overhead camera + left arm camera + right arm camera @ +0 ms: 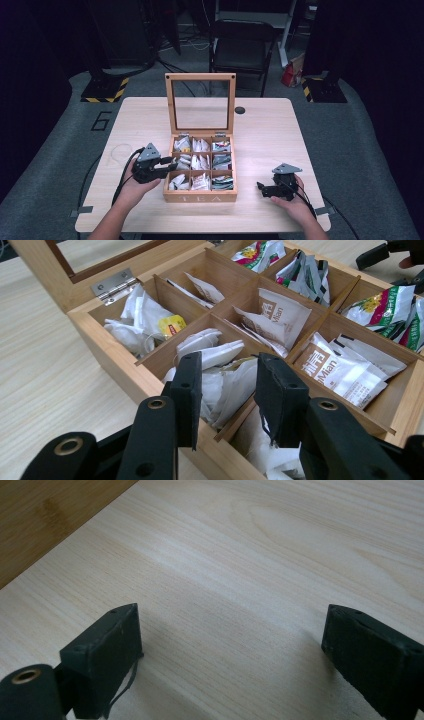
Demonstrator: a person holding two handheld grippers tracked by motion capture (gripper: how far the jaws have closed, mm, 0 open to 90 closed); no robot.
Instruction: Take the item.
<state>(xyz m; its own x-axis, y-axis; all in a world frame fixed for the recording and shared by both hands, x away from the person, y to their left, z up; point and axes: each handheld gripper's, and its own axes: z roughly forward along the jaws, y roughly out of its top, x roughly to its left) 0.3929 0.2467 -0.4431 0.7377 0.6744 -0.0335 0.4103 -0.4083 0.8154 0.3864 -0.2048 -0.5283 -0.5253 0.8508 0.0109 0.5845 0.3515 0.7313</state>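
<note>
A bamboo-toned wooden tea box [200, 196] sits mid-bench on the pale wood-grain bench [265, 135], its glass-paned lid [200, 102] standing upright on metal hinges [112, 284]. Nine square compartments hold crinkled paper and foil sachets [280, 315]; "TEA" is lettered on the front wall, and some white sachets read what looks like "Mian", though the print is small. The left gripper [227, 385] hovers over the box's left-middle compartment, jaws apart around white sachets. The right gripper [232, 645] rests low over bare bench right of the box, jaws wide apart.
</note>
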